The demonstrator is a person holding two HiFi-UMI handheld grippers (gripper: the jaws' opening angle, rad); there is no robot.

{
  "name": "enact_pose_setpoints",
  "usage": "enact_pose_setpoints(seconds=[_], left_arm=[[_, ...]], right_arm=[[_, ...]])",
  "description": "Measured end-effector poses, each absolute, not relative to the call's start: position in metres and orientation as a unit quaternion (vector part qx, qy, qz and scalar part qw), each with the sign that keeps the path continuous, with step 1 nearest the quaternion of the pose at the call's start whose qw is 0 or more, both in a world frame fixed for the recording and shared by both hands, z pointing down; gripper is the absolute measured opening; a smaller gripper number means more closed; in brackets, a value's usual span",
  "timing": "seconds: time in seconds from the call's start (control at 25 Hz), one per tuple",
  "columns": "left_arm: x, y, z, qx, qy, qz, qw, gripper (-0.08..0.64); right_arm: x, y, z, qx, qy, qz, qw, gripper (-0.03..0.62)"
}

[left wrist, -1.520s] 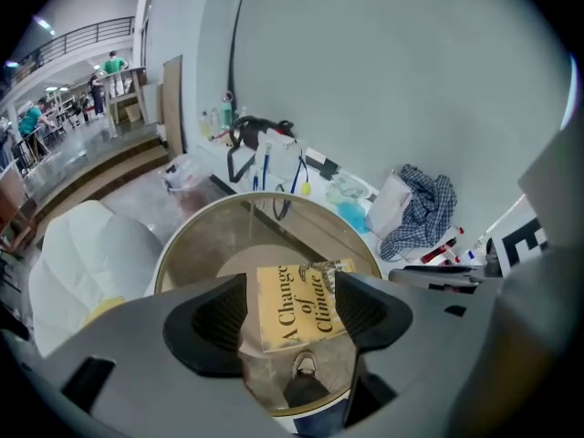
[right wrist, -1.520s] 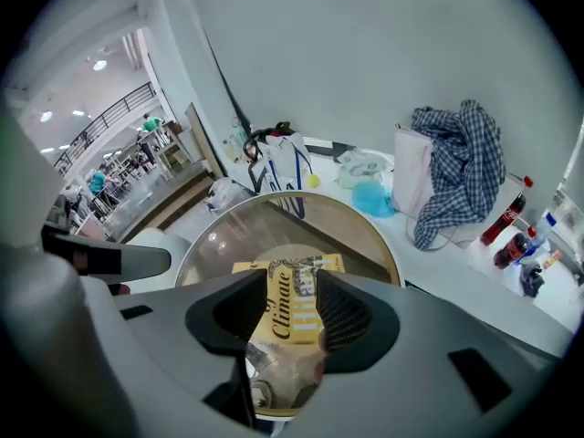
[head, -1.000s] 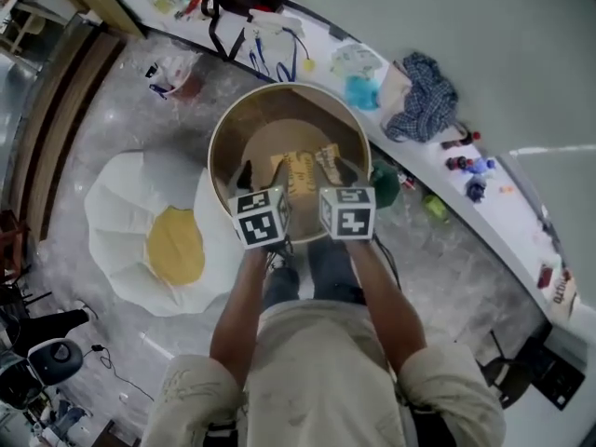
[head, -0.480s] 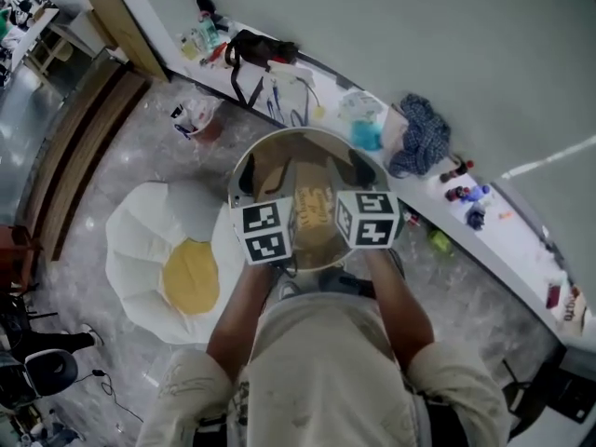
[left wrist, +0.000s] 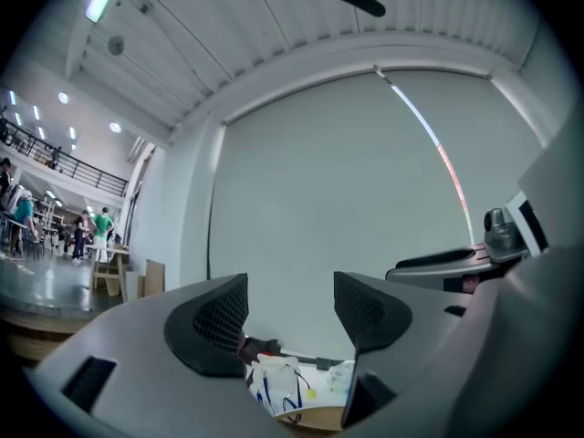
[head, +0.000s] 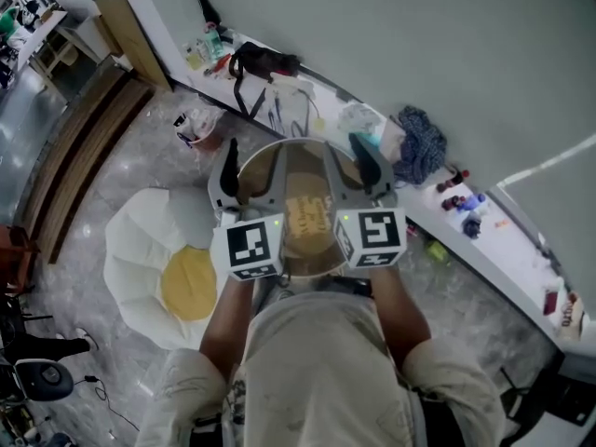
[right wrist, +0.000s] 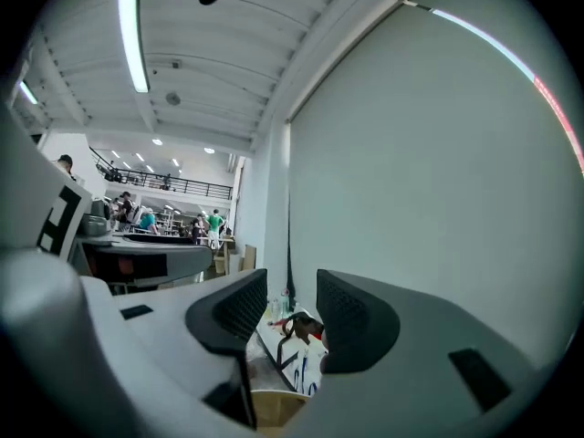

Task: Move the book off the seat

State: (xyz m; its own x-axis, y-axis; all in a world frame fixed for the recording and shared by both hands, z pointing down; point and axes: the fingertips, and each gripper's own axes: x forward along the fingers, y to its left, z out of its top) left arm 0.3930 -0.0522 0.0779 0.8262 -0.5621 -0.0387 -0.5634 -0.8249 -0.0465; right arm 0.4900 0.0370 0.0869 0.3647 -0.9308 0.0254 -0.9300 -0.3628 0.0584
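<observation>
Book [head: 307,217] just sitting in the round seat [head: 300,154]
Left gripper [left wrist: 287,313] and right gripper [right wrist: 285,310] hover above it, jaws spread, gripping nothing.

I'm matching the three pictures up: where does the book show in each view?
Head view: the book lies at centre, on the round seat.
Left gripper view: not in it.
Right gripper view: not in it.
Shared landmark: the black bag, in all three.
</observation>
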Motion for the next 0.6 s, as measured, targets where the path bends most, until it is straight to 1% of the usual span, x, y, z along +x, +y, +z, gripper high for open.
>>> enact_pose_setpoints(seconds=[0.08, 0.12, 0.24, 0.28, 0.32, 0.36, 0.4, 0.44, 0.48, 0.6], left_arm=[[0.390, -0.048, 0.075, -0.954, 0.296, 0.027, 0.035, 0.294], [0.388, -0.046, 0.075, -0.953, 0.299, 0.029, 0.040, 0.277], [0.381, -0.046, 0.079, -0.945, 0.322, 0.021, 0.056, 0.191], [0.378, -0.048, 0.082, -0.942, 0.331, 0.017, 0.055, 0.146], [0.376, -0.049, 0.084, -0.939, 0.339, 0.016, 0.051, 0.092], [0.374, -0.049, 0.085, -0.938, 0.344, 0.018, 0.045, 0.056], [0.373, -0.048, 0.085, -0.937, 0.346, 0.021, 0.042, 0.023], [0.372, -0.047, 0.085, -0.937, 0.346, 0.023, 0.041, 0.003], [0.372, -0.045, 0.085, -0.938, 0.344, 0.024, 0.041, 0.003], [0.377, -0.039, 0.084, -0.940, 0.337, 0.026, 0.043, 0.003]], right_arm=[[0.486, 0.040, 0.082, 0.822, -0.568, -0.031, 0.023, 0.176], [0.485, 0.043, 0.080, 0.822, -0.567, -0.041, 0.021, 0.176], [0.484, 0.047, 0.079, 0.823, -0.565, -0.048, 0.020, 0.176], [0.483, 0.048, 0.080, 0.823, -0.566, -0.046, 0.019, 0.174], [0.483, 0.049, 0.081, 0.822, -0.567, -0.046, 0.019, 0.146], [0.483, 0.051, 0.081, 0.823, -0.565, -0.047, 0.019, 0.117], [0.484, 0.054, 0.080, 0.826, -0.561, -0.050, 0.019, 0.085], [0.485, 0.056, 0.080, 0.829, -0.557, -0.054, 0.020, 0.038], [0.486, 0.058, 0.079, 0.831, -0.554, -0.057, 0.021, 0.006], [0.488, 0.062, 0.080, 0.834, -0.550, -0.044, 0.020, 0.005]])
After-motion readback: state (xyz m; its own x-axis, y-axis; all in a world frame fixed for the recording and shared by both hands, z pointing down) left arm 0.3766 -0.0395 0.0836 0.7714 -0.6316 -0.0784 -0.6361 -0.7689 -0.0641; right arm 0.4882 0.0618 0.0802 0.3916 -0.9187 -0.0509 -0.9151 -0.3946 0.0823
